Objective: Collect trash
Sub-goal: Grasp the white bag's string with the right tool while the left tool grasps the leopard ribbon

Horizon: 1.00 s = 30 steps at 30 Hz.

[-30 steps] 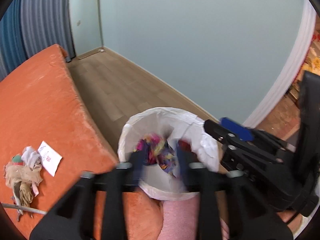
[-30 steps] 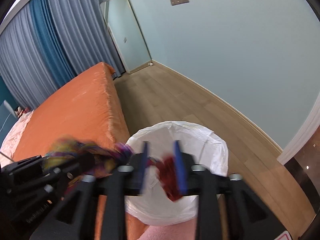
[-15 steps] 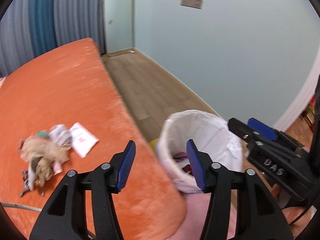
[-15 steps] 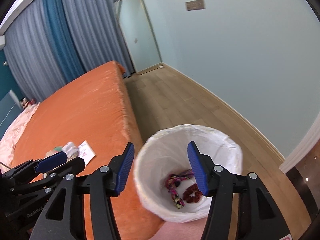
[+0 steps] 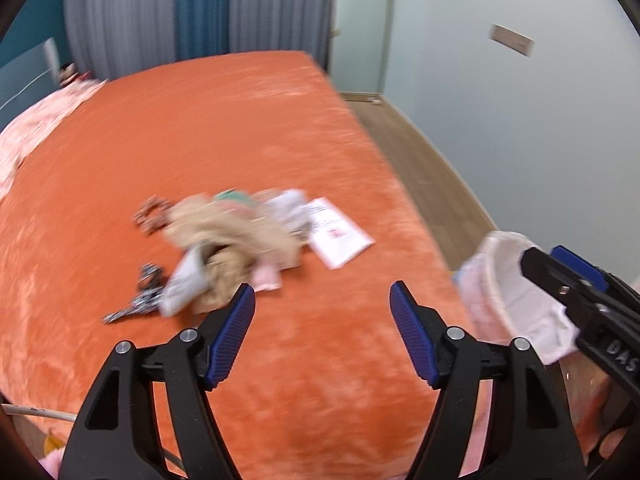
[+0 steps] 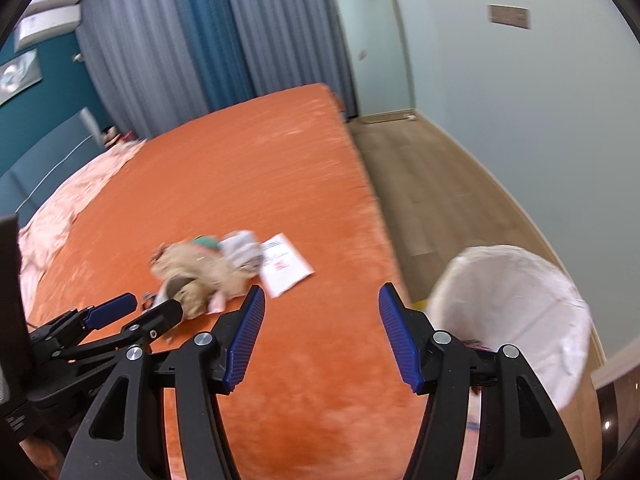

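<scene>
While both views are smeared by motion blur, the left gripper [image 5: 322, 336] is seen with its blue pads spread wide apart and nothing between them, held above the orange bed [image 5: 248, 128]. The right gripper [image 6: 321, 336] is likewise held with its fingers well apart and nothing clasped, over the bed's near right edge. A heap of trash [image 5: 224, 248] is found on the bed toward its right side, well in from the far edge: crumpled tan material, something pale green, a white wad, and what may be a patterned scrap [image 5: 140, 300] at the heap's left, though blur hides the detail. A white printed paper [image 5: 338, 236] is laid flat just beside the heap, nearer the bed's right edge. A white-lined trash bin [image 6: 516, 312] is placed on the wooden floor [image 6: 420, 184], close against the bed's right edge near its front corner. Some small coloured items [image 6: 476, 345] are glimpsed low inside the bin, mostly hidden behind the right gripper's finger.
</scene>
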{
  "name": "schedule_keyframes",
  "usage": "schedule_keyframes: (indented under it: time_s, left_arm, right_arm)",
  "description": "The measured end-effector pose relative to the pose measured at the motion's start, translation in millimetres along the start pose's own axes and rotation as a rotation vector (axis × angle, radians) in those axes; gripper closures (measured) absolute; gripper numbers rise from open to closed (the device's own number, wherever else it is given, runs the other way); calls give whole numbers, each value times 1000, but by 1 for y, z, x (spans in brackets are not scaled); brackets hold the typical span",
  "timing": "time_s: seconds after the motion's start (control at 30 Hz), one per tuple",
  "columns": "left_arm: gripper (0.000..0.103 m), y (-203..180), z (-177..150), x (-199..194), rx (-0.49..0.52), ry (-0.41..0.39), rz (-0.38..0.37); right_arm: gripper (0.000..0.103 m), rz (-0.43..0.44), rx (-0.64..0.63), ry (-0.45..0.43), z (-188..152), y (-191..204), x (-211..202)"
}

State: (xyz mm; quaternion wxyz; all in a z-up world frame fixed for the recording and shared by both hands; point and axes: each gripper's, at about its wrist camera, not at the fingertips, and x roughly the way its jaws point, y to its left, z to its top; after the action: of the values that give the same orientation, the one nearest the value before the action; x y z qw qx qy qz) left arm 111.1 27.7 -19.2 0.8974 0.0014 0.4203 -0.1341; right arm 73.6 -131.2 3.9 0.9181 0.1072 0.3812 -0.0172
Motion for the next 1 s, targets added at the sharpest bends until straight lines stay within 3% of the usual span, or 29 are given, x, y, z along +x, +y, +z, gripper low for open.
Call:
schedule_keyframes:
  time_s: [0.37, 0.77, 1.0]
  left_arm:
    - [36, 106, -17, 17, -149, 42, 132]
    - [36, 206, -28, 71, -309, 144, 170]
    - [36, 227, -29, 107, -338, 190, 148]
  right_arm:
    - [45, 124, -125, 95, -1, 99, 58]
    - [45, 227, -220, 223, -9, 187, 148]
    - [49, 215, -247, 281, -16, 210, 191]
